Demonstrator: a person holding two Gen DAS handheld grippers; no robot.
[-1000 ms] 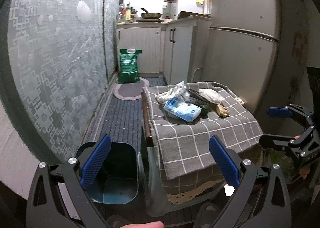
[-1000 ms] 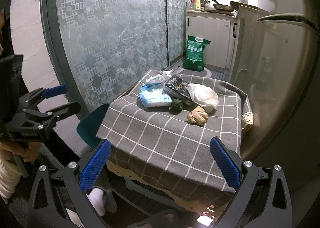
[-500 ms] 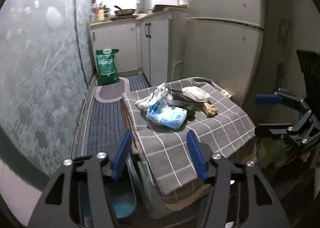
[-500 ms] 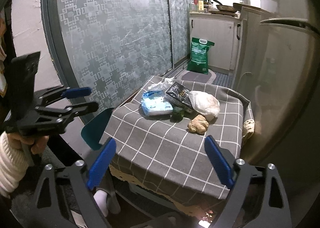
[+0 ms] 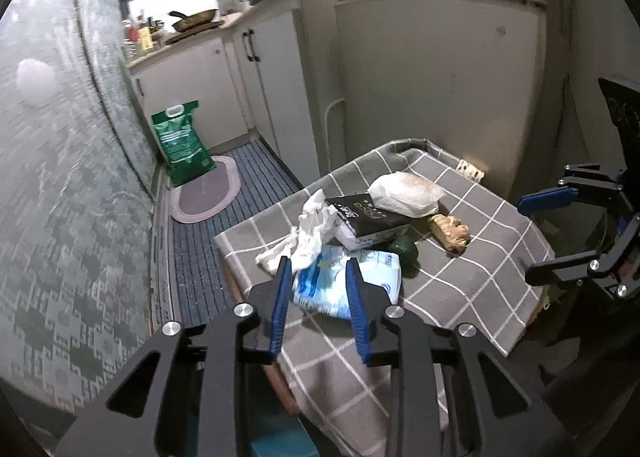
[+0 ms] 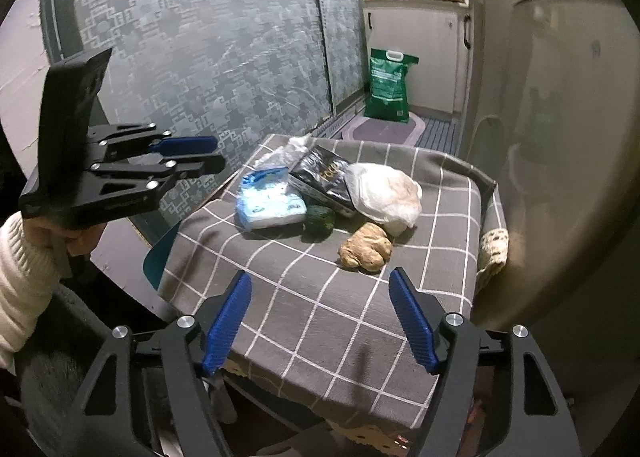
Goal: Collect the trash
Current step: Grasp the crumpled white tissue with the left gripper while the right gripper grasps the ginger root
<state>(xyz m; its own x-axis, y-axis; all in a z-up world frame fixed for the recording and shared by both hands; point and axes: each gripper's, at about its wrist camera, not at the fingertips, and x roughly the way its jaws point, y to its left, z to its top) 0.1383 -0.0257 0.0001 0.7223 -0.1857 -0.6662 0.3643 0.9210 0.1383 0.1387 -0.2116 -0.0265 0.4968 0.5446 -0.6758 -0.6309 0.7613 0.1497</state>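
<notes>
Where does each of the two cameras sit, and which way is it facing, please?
Left wrist view: sits on the left tool, low at the table's near left corner, facing the blue tissue pack; its closing jaws hold nothing; the right tool shows at the right edge.
Right wrist view: sits on the right tool, at the near edge of the checked tablecloth, facing the ginger root; a hand holds the left tool.
Both share the trash pile and the green bag.

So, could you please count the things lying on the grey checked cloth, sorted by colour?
White: 2, crumpled tissue, plastic bag
Blue and white: 1, tissue pack
Black: 1, packet
Green: 1, round lump
Tan: 1, ginger-like root
Total: 6
</notes>
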